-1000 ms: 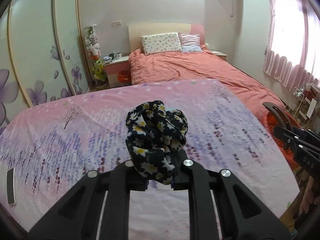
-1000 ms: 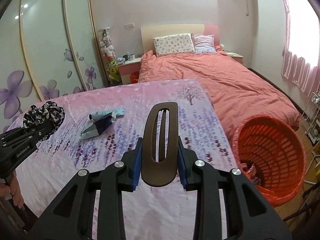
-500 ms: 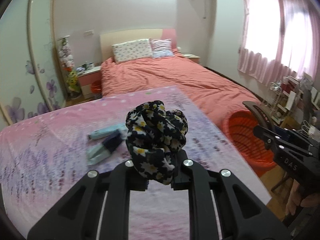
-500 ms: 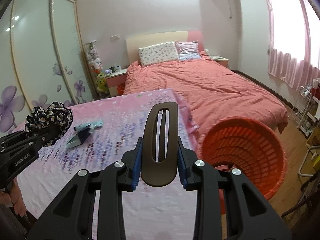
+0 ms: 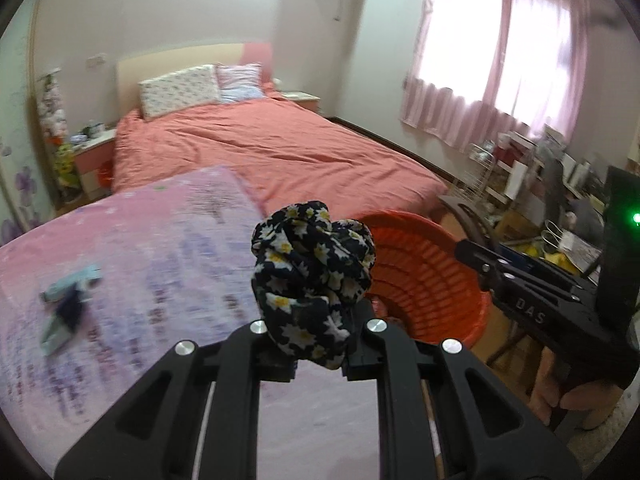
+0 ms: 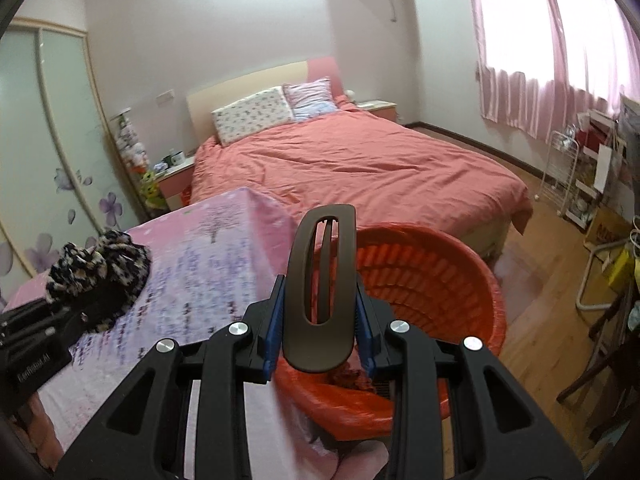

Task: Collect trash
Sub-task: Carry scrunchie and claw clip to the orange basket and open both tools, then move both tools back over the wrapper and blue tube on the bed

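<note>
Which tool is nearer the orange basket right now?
Right. The right tool, shut on the brown hair clip, is at the orange basket rim, near side. The left tool, shut on the floral scrunchie, is over the pink table beside the basket.

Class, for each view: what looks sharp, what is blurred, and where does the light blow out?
Left wrist: scrunchie sharp, tablecloth smeared, window blown out. Right wrist: hair clip sharp, tablecloth edge blurred, ceiling glare; fisheye bends the room's edges.
</note>
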The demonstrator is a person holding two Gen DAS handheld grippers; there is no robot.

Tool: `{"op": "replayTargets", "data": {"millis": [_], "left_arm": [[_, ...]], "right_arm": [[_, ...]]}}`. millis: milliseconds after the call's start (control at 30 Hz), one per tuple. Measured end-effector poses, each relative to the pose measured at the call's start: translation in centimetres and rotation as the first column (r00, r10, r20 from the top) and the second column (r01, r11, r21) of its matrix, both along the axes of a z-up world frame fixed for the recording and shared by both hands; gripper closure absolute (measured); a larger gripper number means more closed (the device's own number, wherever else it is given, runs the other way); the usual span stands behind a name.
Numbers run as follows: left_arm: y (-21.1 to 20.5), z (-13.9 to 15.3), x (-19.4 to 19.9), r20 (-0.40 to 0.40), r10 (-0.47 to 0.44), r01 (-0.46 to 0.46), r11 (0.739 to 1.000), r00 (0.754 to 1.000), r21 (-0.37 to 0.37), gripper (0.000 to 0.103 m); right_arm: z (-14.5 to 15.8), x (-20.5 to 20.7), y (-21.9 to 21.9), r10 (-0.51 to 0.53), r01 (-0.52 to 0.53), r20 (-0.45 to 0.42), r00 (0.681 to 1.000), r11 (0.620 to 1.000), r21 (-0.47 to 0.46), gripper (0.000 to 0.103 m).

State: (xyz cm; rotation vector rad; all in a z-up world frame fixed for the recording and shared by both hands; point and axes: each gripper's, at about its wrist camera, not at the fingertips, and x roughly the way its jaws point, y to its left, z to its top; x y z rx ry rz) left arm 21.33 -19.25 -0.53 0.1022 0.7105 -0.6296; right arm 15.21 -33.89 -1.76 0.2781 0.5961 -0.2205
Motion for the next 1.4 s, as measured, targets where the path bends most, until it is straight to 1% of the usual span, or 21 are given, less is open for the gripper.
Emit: {"op": "replayTargets", "data": {"millis": [167, 267, 367, 400, 433, 500, 567, 633, 700, 767, 833, 867, 1000, 1100, 1167, 1200, 1267, 1333, 1400], "left_arm": [[-4.8, -1.9, 0.9, -0.039, -0.073, 0.074, 0.997, 0.997, 0.008, 0.087], [-6.9, -2.7, 1.5, -0.057, -0.098, 0.099, 0.995, 0.994, 0.015, 0.083], [-8.2, -3.5, 2.7, -0.083, -0.095, 0.097, 0.995, 0.992, 0.01, 0.069], [-8.5, -3.8, 3.0, -0.092, -0.097, 0.098, 0.995, 0.991, 0.009, 0.058], [-8.7, -4.2, 3.4, -0.099, -0.093, 0.095, 0.995, 0.991, 0.015, 0.052], [-8.9, -4.8, 3.9, -0.105, -0.081, 0.085, 0.996, 0.991, 0.033, 0.049], [-8.6, -5.4, 4.2, -0.11, -0.072, 0.077, 0.996, 0.991, 0.041, 0.047], [-7.6, -5.8, 4.2, -0.088, -0.053, 0.059, 0.996, 0.995, 0.061, 0.041], [-6.6, -6.1, 4.3, -0.071, -0.032, 0.038, 0.996, 0.997, 0.085, 0.038], [-4.8, -6.4, 4.5, -0.056, -0.001, 0.007, 0.994, 0.998, 0.105, 0.035], [-2.8, -6.5, 4.6, -0.044, 0.036, -0.031, 0.993, 0.998, 0.116, 0.029], [-1.8, -6.5, 4.5, -0.039, 0.057, -0.051, 0.991, 0.998, 0.123, 0.028], [4.3, -6.7, 5.6, -0.01, 0.17, -0.167, 0.974, 0.985, 0.154, 0.024], [9.7, -7.0, 6.7, 0.017, 0.279, -0.277, 0.941, 0.96, 0.196, 0.023], [14.0, -7.3, 7.9, 0.026, 0.37, -0.367, 0.904, 0.928, 0.218, 0.023], [15.4, -7.3, 8.3, 0.027, 0.399, -0.395, 0.892, 0.917, 0.22, 0.023], [19.1, -7.5, 9.3, 0.023, 0.467, -0.46, 0.859, 0.884, 0.226, 0.022], [21.4, -7.8, 10.1, 0.018, 0.503, -0.492, 0.838, 0.864, 0.235, 0.02], [23.0, -8.2, 10.8, 0.009, 0.522, -0.507, 0.825, 0.853, 0.248, 0.02]], "right_arm": [[-1.1, 0.7, -2.2, -0.033, 0.034, -0.012, 0.999, 0.999, 0.036, 0.072], [-1.7, 1.3, -3.6, -0.05, 0.052, -0.022, 0.998, 0.997, 0.057, 0.072], [-2.5, 1.8, -4.7, -0.066, 0.068, -0.035, 0.997, 0.995, 0.078, 0.071], [-2.8, 1.8, -4.9, -0.07, 0.073, -0.041, 0.997, 0.994, 0.083, 0.07], [-3.2, 2.1, -5.2, -0.078, 0.083, -0.047, 0.996, 0.992, 0.093, 0.068], [-3.9, 2.1, -5.7, -0.093, 0.099, -0.059, 0.994, 0.989, 0.106, 0.048], [-4.4, 1.9, -5.9, -0.106, 0.112, -0.064, 0.992, 0.987, 0.111, 0.045], [-4.9, 1.7, -5.9, -0.107, 0.115, -0.076, 0.991, 0.987, 0.115, 0.045], [-5.2, 1.6, -5.7, -0.11, 0.12, -0.091, 0.99, 0.986, 0.116, 0.043], [-5.1, 1.6, -5.2, -0.107, 0.117, -0.094, 0.99, 0.987, 0.11, 0.041], [-4.9, 1.6, -4.7, -0.101, 0.111, -0.095, 0.99, 0.989, 0.097, 0.04], [-4.9, 1.5, -4.5, -0.093, 0.101, -0.096, 0.991, 0.991, 0.089, 0.04], [-4.9, 1.5, -2.9, -0.06, 0.066, -0.102, 0.993, 0.996, 0.06, 0.038], [-5.0, 1.6, -1.6, -0.028, 0.033, -0.11, 0.994, 0.998, 0.048, 0.036], [-5.1, 1.7, -0.6, -0.008, 0.013, -0.115, 0.993, 0.999, 0.046, 0.036], [-5.2, 1.9, 0.0, 0.006, -0.001, -0.12, 0.993, 0.999, 0.044, 0.036], [-5.3, 2.2, 1.1, 0.028, -0.023, -0.13, 0.991, 0.999, 0.04, 0.036], [-5.5, 2.5, 2.0, 0.048, -0.043, -0.14, 0.989, 0.998, 0.039, 0.036], [-5.7, 2.8, 3.0, 0.07, -0.065, -0.15, 0.986, 0.997, 0.04, 0.036]]}}
